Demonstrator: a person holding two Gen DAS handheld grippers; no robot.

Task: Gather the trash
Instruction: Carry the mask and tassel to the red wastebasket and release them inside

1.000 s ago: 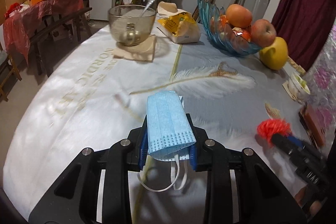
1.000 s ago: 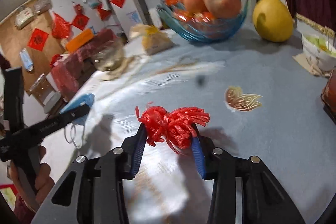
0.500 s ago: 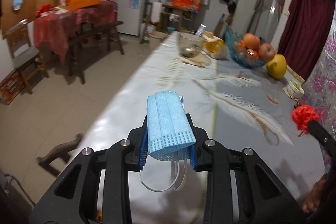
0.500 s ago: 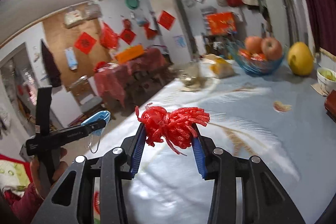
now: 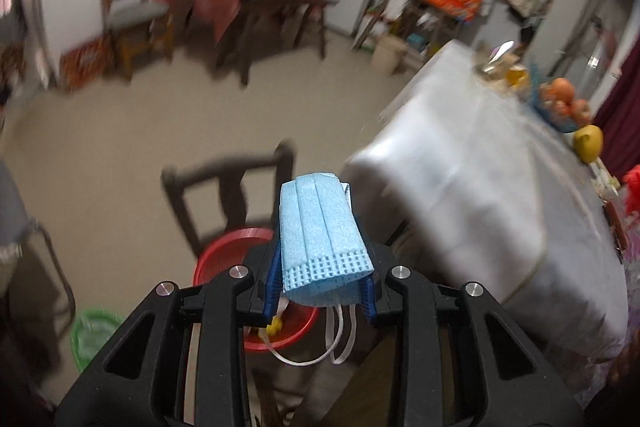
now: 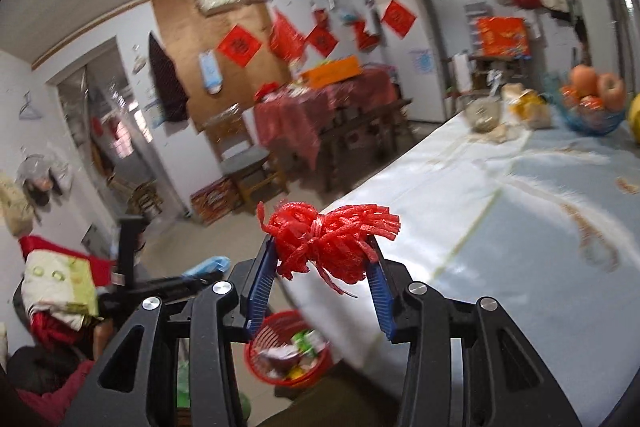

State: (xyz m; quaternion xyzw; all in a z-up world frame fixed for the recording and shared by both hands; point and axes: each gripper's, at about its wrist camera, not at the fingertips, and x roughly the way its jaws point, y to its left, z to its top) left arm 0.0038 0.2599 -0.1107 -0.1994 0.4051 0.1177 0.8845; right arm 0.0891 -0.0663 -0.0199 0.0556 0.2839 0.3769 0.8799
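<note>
My left gripper (image 5: 323, 283) is shut on a folded blue face mask (image 5: 318, 227), its white ear loops hanging below. It hangs above a red basket (image 5: 224, 259) on the floor beside the table. My right gripper (image 6: 322, 271) is shut on a red foam fruit net (image 6: 328, 241), held above the table's near end. The red basket (image 6: 290, 351) with trash in it shows below the right gripper. The left gripper with the mask (image 6: 208, 263) also shows at the left of the right wrist view.
A long table (image 5: 480, 187) with a pale cloth runs to the right, with a fruit bowl (image 6: 592, 107) and a glass bowl (image 6: 484, 115) at its far end. A dark chair (image 5: 228, 199) stands by the red basket. A green basket (image 5: 92, 331) sits on the floor at left.
Both grippers have swung left off the table toward the floor, each still holding its item. The red basket has come into view below them.
</note>
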